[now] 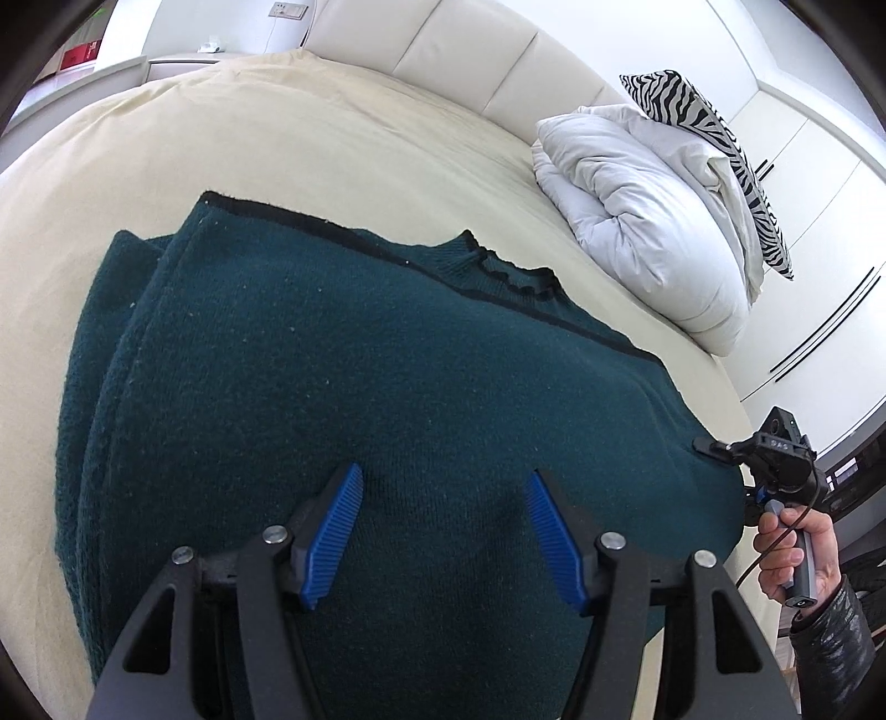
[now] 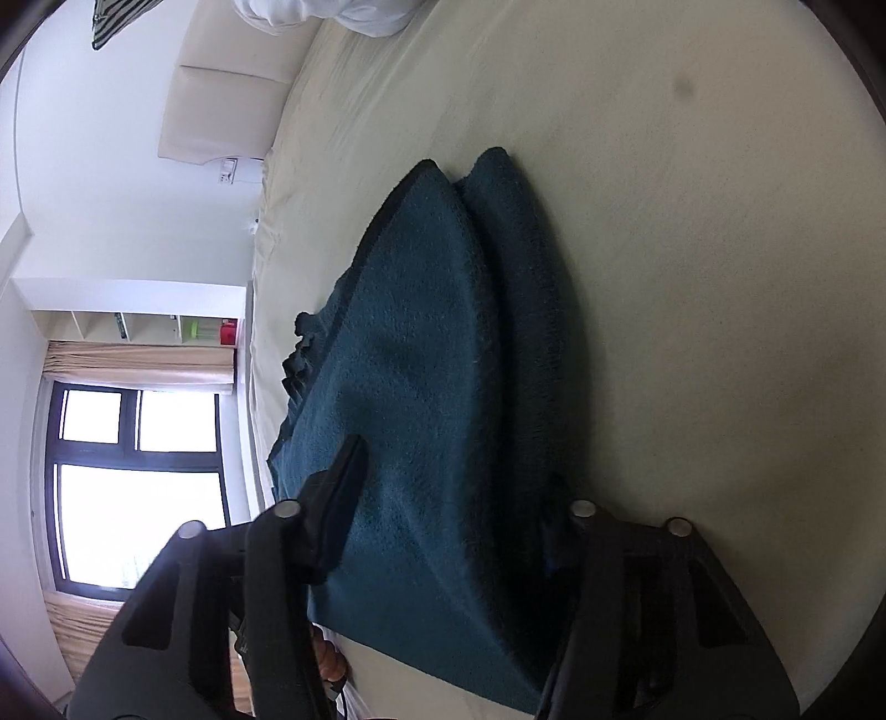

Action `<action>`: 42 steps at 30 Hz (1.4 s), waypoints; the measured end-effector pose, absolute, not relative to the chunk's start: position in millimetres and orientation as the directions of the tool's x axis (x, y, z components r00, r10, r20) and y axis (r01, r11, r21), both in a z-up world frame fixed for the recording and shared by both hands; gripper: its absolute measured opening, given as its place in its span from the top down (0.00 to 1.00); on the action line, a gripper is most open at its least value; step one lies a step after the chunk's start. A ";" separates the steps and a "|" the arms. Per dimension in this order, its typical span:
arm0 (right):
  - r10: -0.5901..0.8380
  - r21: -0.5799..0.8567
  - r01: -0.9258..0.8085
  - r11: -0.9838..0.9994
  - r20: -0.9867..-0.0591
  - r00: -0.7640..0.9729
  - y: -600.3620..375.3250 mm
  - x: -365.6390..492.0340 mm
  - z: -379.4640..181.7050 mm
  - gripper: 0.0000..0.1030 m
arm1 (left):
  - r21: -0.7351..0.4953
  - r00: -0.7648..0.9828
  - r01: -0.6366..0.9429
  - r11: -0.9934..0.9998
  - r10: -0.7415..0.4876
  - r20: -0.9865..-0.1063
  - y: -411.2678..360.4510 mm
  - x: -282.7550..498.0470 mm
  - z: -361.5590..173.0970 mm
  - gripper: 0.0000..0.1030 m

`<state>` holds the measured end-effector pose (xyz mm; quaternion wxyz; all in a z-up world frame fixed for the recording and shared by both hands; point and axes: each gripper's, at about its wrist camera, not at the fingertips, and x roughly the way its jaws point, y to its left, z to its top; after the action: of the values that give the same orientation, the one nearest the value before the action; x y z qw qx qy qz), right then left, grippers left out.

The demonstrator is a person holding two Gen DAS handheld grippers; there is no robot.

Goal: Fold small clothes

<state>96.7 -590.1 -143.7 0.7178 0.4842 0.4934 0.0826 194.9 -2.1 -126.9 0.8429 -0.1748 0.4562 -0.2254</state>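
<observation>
A dark teal knit sweater (image 1: 343,399) with black trim lies spread on the cream bed, its left side folded over in layers. My left gripper (image 1: 443,520) hovers open just above the sweater's middle, blue pads apart, holding nothing. My right gripper (image 1: 714,446) shows at the sweater's right edge, in a hand. In the right wrist view the sweater (image 2: 426,354) runs between the right gripper's (image 2: 454,476) wide-apart fingers. The left finger (image 2: 343,482) rests on top of the cloth; the right finger is partly hidden under the sweater's edge.
A folded white duvet (image 1: 642,221) and a zebra-print pillow (image 1: 714,144) lie at the bed's far right by the padded headboard (image 1: 459,50). The cream bedsheet (image 1: 166,160) surrounds the sweater. A window (image 2: 133,482) and shelves (image 2: 138,327) show beyond the bed.
</observation>
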 end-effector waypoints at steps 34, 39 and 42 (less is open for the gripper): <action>0.213 0.074 -0.336 0.939 -0.892 0.398 -212.8 146.6 -72.3 0.86 | -0.903 0.560 0.003 0.430 -0.749 -0.355 113.9 190.9 -132.3 0.21; 0.229 0.092 -0.317 0.944 -0.874 0.428 -217.9 141.6 -77.1 0.84 | -0.885 0.500 0.016 0.465 -0.770 -0.396 86.5 212.3 -117.7 0.14; 0.253 0.110 -0.327 0.939 -0.864 0.435 -223.0 119.1 -78.8 0.78 | -0.844 0.445 0.012 0.537 -0.758 -0.476 62.8 230.0 -114.3 0.09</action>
<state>119.1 -223.0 -78.8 0.8462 -0.0370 0.5033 0.1713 230.0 62.8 -114.3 0.7467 -0.4063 0.4590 -0.2581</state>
